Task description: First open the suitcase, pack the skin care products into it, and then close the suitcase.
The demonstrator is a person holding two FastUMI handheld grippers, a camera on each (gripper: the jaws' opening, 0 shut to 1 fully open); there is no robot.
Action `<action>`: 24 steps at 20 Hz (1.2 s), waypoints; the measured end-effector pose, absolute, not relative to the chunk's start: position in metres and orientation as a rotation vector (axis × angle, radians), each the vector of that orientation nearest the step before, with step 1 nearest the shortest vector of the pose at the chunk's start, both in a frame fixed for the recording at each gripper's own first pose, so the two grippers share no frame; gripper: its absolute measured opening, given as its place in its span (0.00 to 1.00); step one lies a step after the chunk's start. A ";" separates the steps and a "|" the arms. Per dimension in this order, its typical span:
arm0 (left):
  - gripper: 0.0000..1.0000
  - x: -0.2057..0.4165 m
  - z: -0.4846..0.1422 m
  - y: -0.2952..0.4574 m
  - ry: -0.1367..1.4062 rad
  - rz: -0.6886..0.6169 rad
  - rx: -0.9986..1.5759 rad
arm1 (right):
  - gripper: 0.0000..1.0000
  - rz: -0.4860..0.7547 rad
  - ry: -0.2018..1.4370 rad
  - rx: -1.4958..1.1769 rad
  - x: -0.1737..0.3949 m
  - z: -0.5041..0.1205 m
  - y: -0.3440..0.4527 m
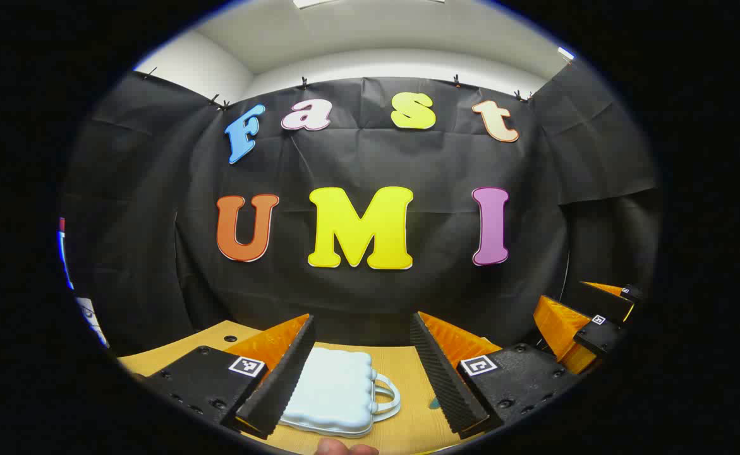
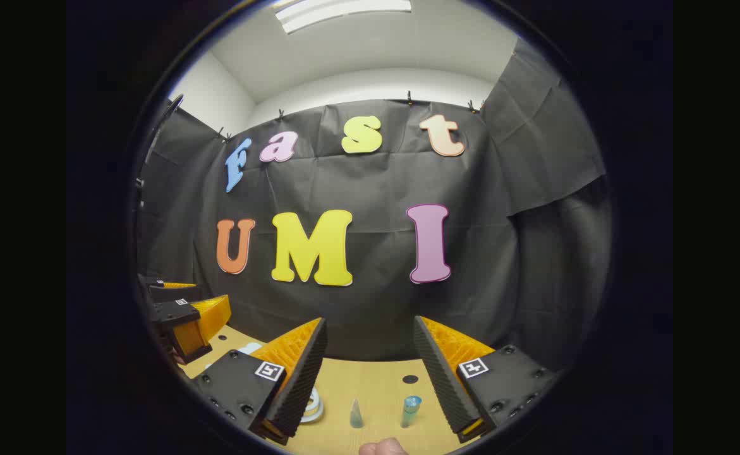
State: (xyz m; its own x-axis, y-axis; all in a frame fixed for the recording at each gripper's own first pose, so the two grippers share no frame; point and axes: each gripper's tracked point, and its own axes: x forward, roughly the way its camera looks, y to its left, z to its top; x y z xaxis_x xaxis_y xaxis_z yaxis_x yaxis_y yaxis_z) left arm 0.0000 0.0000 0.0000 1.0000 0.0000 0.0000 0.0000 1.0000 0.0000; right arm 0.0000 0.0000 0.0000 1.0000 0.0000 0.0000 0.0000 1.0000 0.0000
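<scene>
White suitcase [image 1: 335, 392] lies shut on wooden table [image 1: 407, 385], between parted jaws.

one suitcase [image 1: 335, 392], two skin care products [image 2: 411, 409], two tongs [image 1: 363, 363].

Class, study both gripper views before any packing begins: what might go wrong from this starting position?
1. The suitcase lies closed between the open left gripper fingers; its rounded shell and thin handle may slip when lifted open.
2. The two small skin care products stand upright on the table ahead of the open right gripper; a finger could tip them.
3. The grippers sit close together and might collide.
</scene>
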 end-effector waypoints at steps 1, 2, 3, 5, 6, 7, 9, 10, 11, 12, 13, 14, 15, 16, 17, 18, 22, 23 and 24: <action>0.96 0.001 0.000 0.000 0.000 0.002 0.001 | 0.81 0.002 0.003 0.001 0.000 -0.002 0.000; 0.96 0.000 0.001 -0.001 -0.001 0.002 0.002 | 0.81 0.004 0.003 0.000 -0.001 -0.001 -0.001; 0.96 0.000 0.001 -0.003 -0.004 0.002 0.002 | 0.81 0.004 0.000 0.000 0.000 0.000 -0.001; 0.96 0.000 0.002 -0.004 -0.006 0.001 0.005 | 0.81 0.001 -0.004 0.006 0.000 0.001 -0.005; 0.96 0.000 0.002 -0.006 -0.006 0.000 0.005 | 0.81 0.000 -0.001 0.007 0.000 0.001 -0.006; 0.96 -0.001 0.001 -0.007 -0.005 -0.001 0.007 | 0.81 -0.002 0.001 0.007 -0.001 -0.001 -0.008; 0.96 0.000 0.001 -0.008 -0.003 -0.002 0.009 | 0.81 -0.004 0.003 0.010 -0.001 -0.001 -0.009; 0.96 0.000 0.001 -0.008 -0.002 -0.002 0.010 | 0.81 -0.004 0.002 0.012 -0.001 0.000 -0.010; 0.96 -0.001 0.001 -0.008 -0.002 -0.002 0.012 | 0.81 -0.004 0.002 0.012 -0.001 -0.001 -0.011; 0.96 -0.002 0.002 -0.009 -0.005 -0.002 0.015 | 0.81 -0.003 0.003 0.013 0.000 0.000 -0.011; 0.96 -0.002 0.003 -0.009 -0.007 -0.003 0.016 | 0.81 0.001 0.002 0.014 0.000 0.000 -0.010; 0.96 -0.004 0.003 -0.010 -0.012 -0.004 0.017 | 0.81 0.001 0.000 0.009 0.000 0.002 -0.009; 0.96 -0.004 0.004 -0.010 -0.016 -0.005 0.017 | 0.81 0.001 -0.007 0.004 -0.001 0.004 -0.011; 0.96 -0.006 0.003 -0.011 -0.015 -0.008 0.018 | 0.81 0.000 -0.011 0.001 -0.001 0.006 -0.013; 0.96 -0.007 0.001 -0.012 -0.011 -0.012 0.018 | 0.81 -0.001 -0.012 -0.002 -0.003 0.005 -0.015; 0.96 -0.006 -0.003 -0.015 -0.002 -0.020 0.019 | 0.80 -0.003 -0.010 -0.005 -0.003 0.003 -0.017; 0.96 -0.004 -0.023 -0.036 0.058 -0.108 0.062 | 0.81 -0.023 0.010 -0.017 -0.007 -0.003 -0.031; 0.96 -0.002 -0.034 -0.044 0.090 -0.151 0.087 | 0.81 -0.030 0.012 -0.016 -0.008 -0.005 -0.037; 0.96 -0.002 -0.048 -0.051 0.131 -0.192 0.127 | 0.81 -0.039 0.016 -0.019 -0.009 -0.006 -0.043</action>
State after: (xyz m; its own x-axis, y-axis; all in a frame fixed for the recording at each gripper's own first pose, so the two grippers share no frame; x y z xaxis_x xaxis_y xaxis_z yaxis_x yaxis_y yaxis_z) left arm -0.0016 -0.0505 -0.0482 0.9730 -0.1818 -0.1420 0.1984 0.9736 0.1127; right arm -0.0090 -0.0429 -0.0065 0.9991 -0.0390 -0.0159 0.0387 0.9991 -0.0196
